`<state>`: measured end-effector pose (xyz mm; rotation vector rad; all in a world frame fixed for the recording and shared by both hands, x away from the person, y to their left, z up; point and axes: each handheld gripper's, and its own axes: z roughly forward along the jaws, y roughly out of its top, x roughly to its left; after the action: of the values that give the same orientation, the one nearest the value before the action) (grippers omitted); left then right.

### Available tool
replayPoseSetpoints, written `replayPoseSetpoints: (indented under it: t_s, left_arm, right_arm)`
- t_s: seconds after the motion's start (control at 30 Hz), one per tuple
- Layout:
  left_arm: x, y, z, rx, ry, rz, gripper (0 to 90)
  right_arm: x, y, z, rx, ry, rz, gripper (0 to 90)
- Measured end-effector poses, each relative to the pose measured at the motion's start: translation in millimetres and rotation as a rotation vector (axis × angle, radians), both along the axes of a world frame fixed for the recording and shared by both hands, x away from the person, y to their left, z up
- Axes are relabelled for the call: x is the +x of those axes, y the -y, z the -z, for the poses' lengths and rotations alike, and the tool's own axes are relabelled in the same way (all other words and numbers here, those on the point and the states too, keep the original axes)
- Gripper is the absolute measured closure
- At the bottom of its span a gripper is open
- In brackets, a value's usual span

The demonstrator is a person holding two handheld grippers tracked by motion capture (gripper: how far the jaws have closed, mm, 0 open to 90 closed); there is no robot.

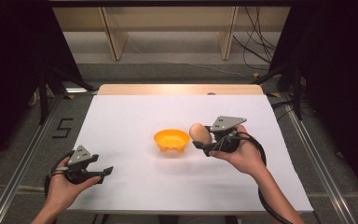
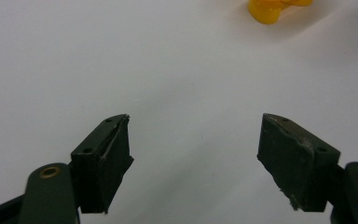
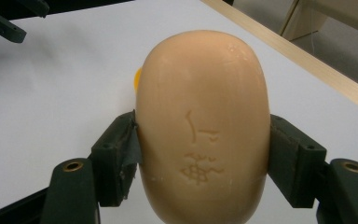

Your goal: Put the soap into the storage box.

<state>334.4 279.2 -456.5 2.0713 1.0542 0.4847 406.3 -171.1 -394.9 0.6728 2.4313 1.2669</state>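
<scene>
Just right of the orange bowl [image 1: 171, 139], on the white sheet [image 1: 130, 116]: a tan egg-shaped object [image 1: 200, 133], clamped in the right gripper [image 1: 204, 140], raised off the sheet and near the bowl's rim. Seen along the right gripper's own view, jaws partly closed, one pad pressed to each flank of the egg-shaped object [image 3: 203, 126], long axis running up between them, a faint embossed mark on its face; a sliver of the bowl [image 3: 137, 79] peeking out behind its left side. Held level, pointing toward the bowl.

Well away from the bowl, toward the near left corner of the sheet: the left gripper [image 1: 103, 173], spread wide, nothing between the jaws, bare sheet [image 2: 177, 70] beneath. At the top edge of that view, a bit of the bowl [image 2: 272, 8].
</scene>
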Motion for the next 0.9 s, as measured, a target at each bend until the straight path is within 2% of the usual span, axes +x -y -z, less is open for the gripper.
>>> replayPoseSetpoints:
  t_s: [0.1, 0.13, 0.23, 0.27, 0.33, 0.4, 0.43, 0.5, 0.53, 0.6, 0.63, 0.7, 0.77, 0.9]
  left_arm:
    - [0.1, -0.7, -0.2, 0.005, 0.003, -0.002, 24.5]
    - [-0.1, -0.7, -0.4, 0.003, 0.002, 0.002, 24.5]
    - [0.2, -0.8, -0.3, 0.008, 0.004, -0.002, 24.5]
    - [0.1, -0.6, -0.2, 0.004, 0.004, -0.003, 24.5]
    - [0.1, -0.5, -0.2, 0.006, 0.004, -0.003, 24.5]
    - [-0.3, 0.2, -0.3, -0.009, 0.005, 0.0, 24.5]
    - [0.1, -0.5, -0.4, 0.003, 0.004, -0.002, 24.5]
    - [0.0, -0.2, -0.1, -0.006, 0.0, -0.008, 24.6]
    - [-0.1, -0.3, -0.1, -0.007, 0.0, -0.007, 24.6]
    - [-0.3, -0.3, -0.4, -0.011, 0.0, -0.005, 24.6]
    - [-0.2, -0.6, -0.7, -0.006, 0.004, -0.001, 24.6]
    - [-0.5, -0.4, -0.9, -0.008, -0.004, -0.006, 24.6]
    - [-0.5, -0.2, -0.9, -0.011, -0.003, -0.007, 24.6]
    - [-0.4, -0.4, -0.8, -0.013, 0.005, -0.007, 24.6]
  right_arm:
    - [1.1, -1.0, 0.4, 0.005, 0.018, 0.0, 33.4]
    - [0.5, -1.1, 0.1, 0.002, -0.001, 0.005, 33.4]
    - [1.9, -2.8, 0.4, 0.006, 0.021, -0.005, 33.4]
    - [1.7, -2.9, -0.1, -0.001, 0.012, -0.006, 33.4]
    - [2.1, -3.8, -0.1, 0.0, 0.016, -0.008, 33.4]
    - [2.8, -5.0, 0.5, 0.004, 0.027, -0.008, 33.4]
    - [2.3, -5.1, 0.2, 0.004, 0.016, 0.002, 33.4]
    - [2.5, -6.1, 0.0, 0.0, 0.004, -0.005, 33.4]
    - [3.4, -6.7, 0.4, 0.004, 0.016, -0.008, 33.4]
    - [3.0, -7.8, 0.1, 0.005, 0.002, 0.0, 33.4]
    - [3.9, -8.7, 0.4, 0.007, 0.019, -0.002, 33.4]
    - [4.7, -10.1, 0.1, 0.002, 0.024, -0.008, 33.4]
    - [4.6, -11.9, 0.3, 0.003, 0.006, -0.007, 33.4]
    - [6.7, -14.4, 0.5, -0.005, 0.012, -0.019, 33.4]
